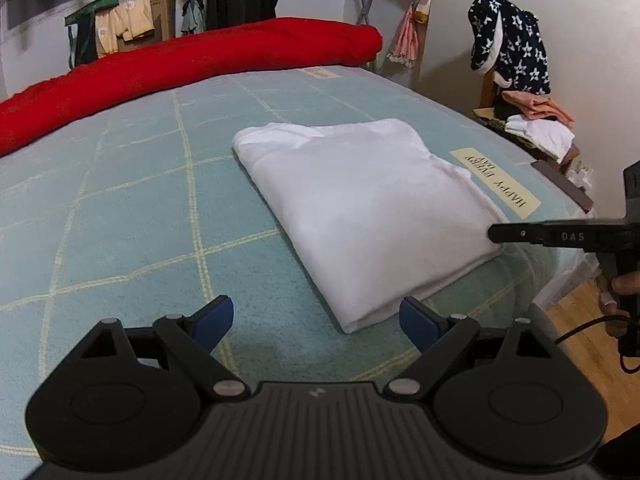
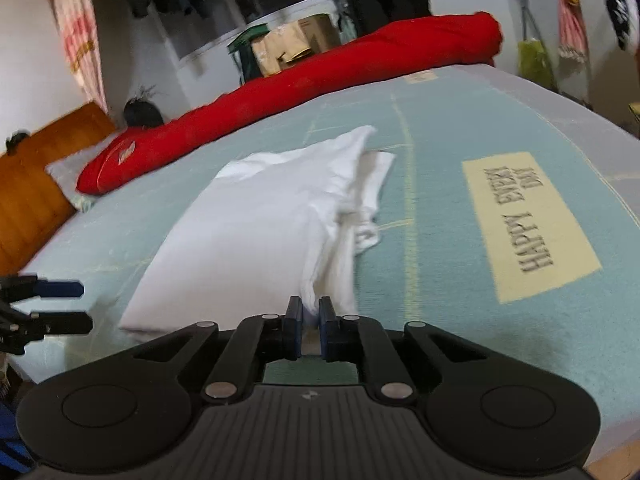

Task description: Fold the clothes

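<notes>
A folded white garment (image 1: 360, 204) lies on the pale blue checked bedspread (image 1: 120, 216). My left gripper (image 1: 316, 320) stands open just short of the garment's near corner, with nothing between its blue pads. My right gripper (image 2: 309, 322) is shut on the near edge of the white garment (image 2: 248, 232), a fold of cloth pinched between its pads. In the left wrist view the right gripper (image 1: 496, 234) reaches in from the right at the garment's right corner, held by a hand (image 1: 622, 296). In the right wrist view the left gripper (image 2: 82, 306) shows at the left edge, open.
A long red rolled quilt (image 1: 192, 64) lies along the far side of the bed. A chair (image 1: 520, 120) with piled clothes stands past the bed's right edge. A cream label patch (image 2: 528, 224) marks the bedspread right of the garment. A wooden headboard (image 2: 36, 184) shows at left.
</notes>
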